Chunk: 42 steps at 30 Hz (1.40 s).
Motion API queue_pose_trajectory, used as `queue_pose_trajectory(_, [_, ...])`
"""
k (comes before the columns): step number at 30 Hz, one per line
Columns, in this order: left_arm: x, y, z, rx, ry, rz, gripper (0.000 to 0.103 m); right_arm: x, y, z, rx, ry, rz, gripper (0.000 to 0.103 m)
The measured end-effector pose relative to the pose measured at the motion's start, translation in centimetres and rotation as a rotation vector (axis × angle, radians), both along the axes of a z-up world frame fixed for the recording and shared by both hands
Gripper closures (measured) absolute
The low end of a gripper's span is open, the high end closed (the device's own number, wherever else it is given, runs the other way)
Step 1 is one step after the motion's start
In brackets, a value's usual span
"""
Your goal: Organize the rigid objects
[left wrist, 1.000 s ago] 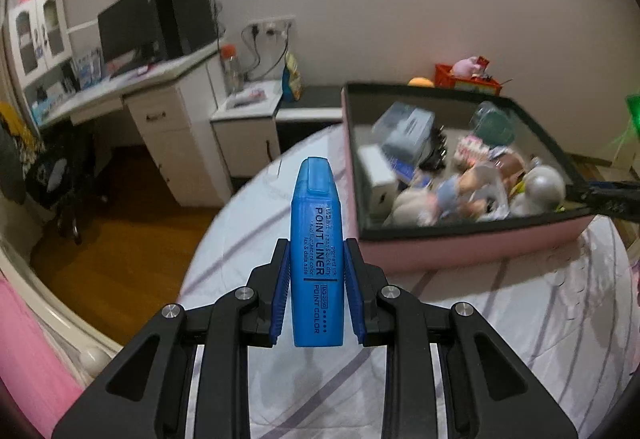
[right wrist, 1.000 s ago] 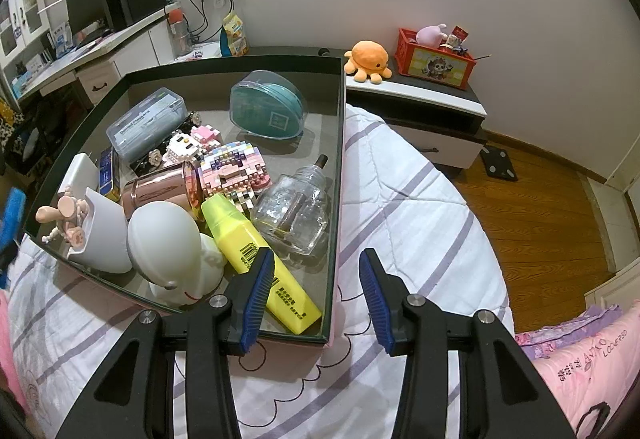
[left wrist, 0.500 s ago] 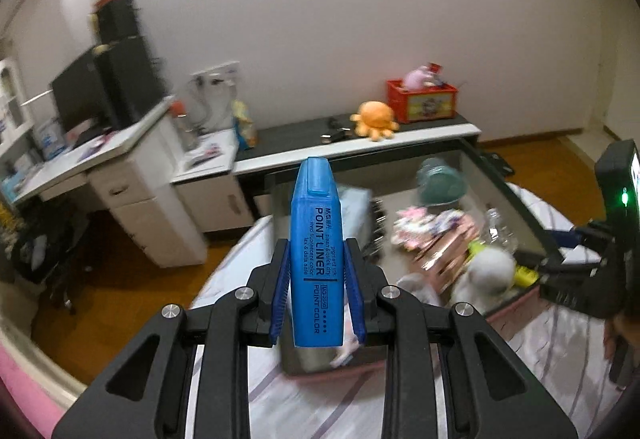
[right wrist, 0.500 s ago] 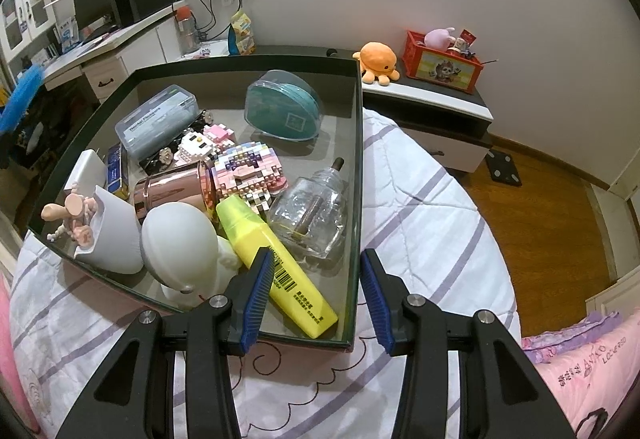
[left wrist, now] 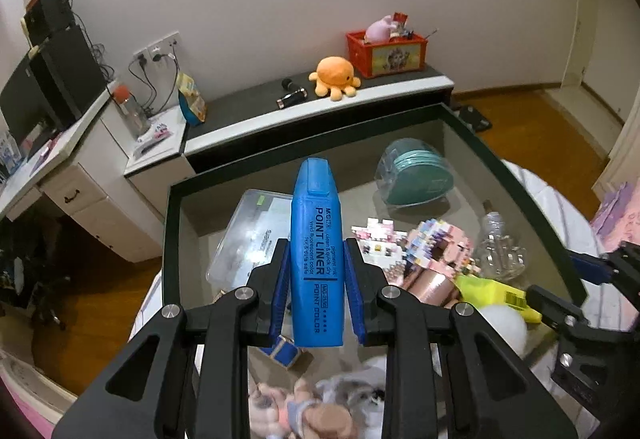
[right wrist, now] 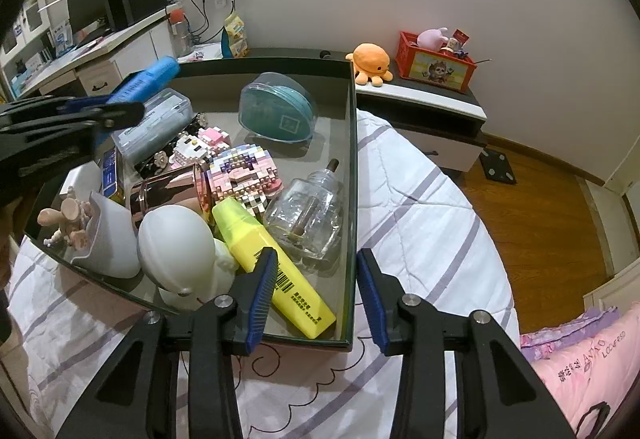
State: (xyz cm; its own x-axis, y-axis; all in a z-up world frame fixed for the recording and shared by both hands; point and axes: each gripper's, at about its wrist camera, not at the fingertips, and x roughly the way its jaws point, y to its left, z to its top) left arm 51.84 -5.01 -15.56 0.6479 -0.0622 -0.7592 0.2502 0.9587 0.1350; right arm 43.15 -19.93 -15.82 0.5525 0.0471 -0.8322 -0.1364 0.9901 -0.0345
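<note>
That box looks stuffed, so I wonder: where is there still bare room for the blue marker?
Bare floor shows in the box along the far wall, beside the teal case, and between that case and the glass bottle. The near half is crowded, around the yellow marker.

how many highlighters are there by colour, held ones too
blue highlighter, clamped in the left tongs above the box: 1
yellow highlighter, lying in the box by the open right tongs: 1
total: 2
</note>
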Motion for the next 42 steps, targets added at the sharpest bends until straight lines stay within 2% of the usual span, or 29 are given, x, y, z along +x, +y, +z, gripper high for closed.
queue_pose_trajectory(2, [0.9, -0.2, -0.5, -0.012, 0.026, -0.011, 0.077, 0.0, 0.0, 0.0, 0.000, 0.000, 0.000, 0.061])
queue_pose_trajectory(4, [1.7, -0.5, -0.9, 0.022, 0.033, -0.005, 0.077, 0.0, 0.0, 0.0, 0.000, 0.001, -0.001, 0.061])
queue_pose_trajectory(7, [2.0, -0.5, -1.3, 0.025, 0.058, -0.010, 0.076, 0.0, 0.0, 0.0, 0.002, 0.001, -0.005, 0.062])
queue_pose_trajectory(9, [1.8, -0.5, -1.4, 0.029, 0.053, -0.009, 0.067, 0.0, 0.0, 0.0, 0.000, 0.000, -0.006, 0.062])
queue_pose_trajectory(11, [1.4, -0.4, -1.2, 0.037, 0.033, -0.006, 0.045, 0.0, -0.1, 0.0, 0.004, 0.000, -0.009, 0.063])
queue_pose_trajectory(16, [0.3, 0.4, -0.3, 0.021, -0.002, -0.001, 0.041, 0.0, -0.5, 0.0, 0.017, 0.003, -0.023, 0.069])
queue_pose_trajectory(18, [-0.3, 0.8, 0.2, 0.027, -0.021, 0.007, 0.029, 0.0, -0.5, 0.0, 0.014, 0.004, -0.024, 0.069])
queue_pose_trajectory(22, [-1.7, 1.9, 1.3, 0.036, -0.058, 0.022, 0.025, 0.0, -0.5, 0.0, 0.011, 0.009, -0.028, 0.069])
queue_pose_trajectory(26, [-3.9, 3.3, 2.2, 0.054, -0.107, 0.046, 0.011, 0.1, -0.5, 0.0, 0.010, 0.016, -0.031, 0.069])
queue_pose_trajectory(32, [-7.6, 5.7, 2.6, 0.050, -0.131, 0.058, 0.010, 0.1, -1.0, 0.0, 0.055, 0.028, -0.037, 0.069])
queue_pose_trajectory(37, [-11.3, 7.4, 3.3, 0.032, -0.198, 0.096, 0.010, -0.4, -0.8, 0.3, 0.044, 0.021, -0.042, 0.069])
queue_pose_trajectory(42, [-14.6, 8.3, 3.9, 0.055, -0.264, 0.146, 0.005, -1.9, -0.7, 1.0, 0.049, -0.047, -0.035, 0.069])
